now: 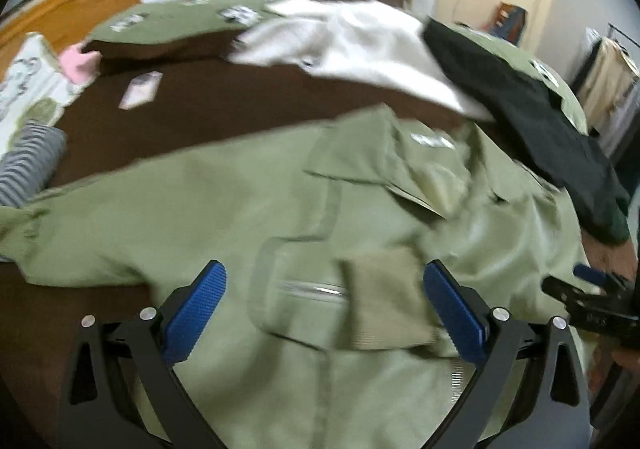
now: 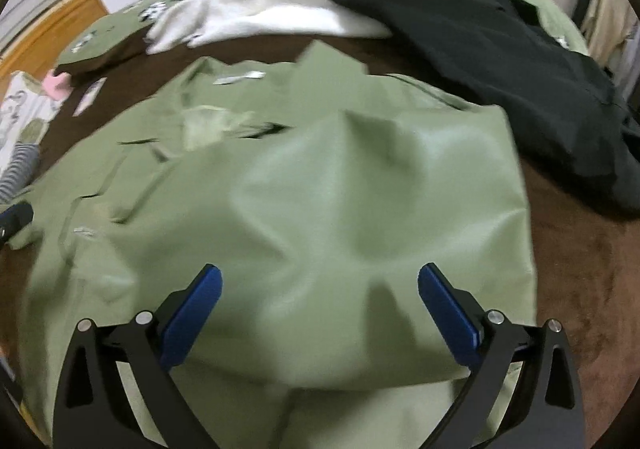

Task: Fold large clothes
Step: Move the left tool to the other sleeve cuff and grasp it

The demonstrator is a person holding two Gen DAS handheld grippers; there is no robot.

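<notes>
A large olive-green jacket (image 1: 224,201) lies spread on a brown bed cover (image 1: 208,105). My left gripper (image 1: 324,279) hovers open above its front, blue pads on either side of a ribbed cuff (image 1: 384,301) and a zipped pocket (image 1: 312,289). In the right wrist view the same jacket (image 2: 328,185) shows a folded-over panel with soft creases. My right gripper (image 2: 320,285) is open just above that panel, nothing between its fingers. The right gripper's tip (image 1: 588,289) shows at the right edge of the left wrist view.
A white garment (image 2: 256,1) and a black garment (image 2: 500,49) lie further back on the bed. A green patterned quilt (image 1: 176,17), a pink item (image 1: 78,63), a striped cloth (image 1: 28,165) and a wooden headboard (image 1: 68,9) sit to the left. Bare brown cover (image 2: 580,289) lies right of the jacket.
</notes>
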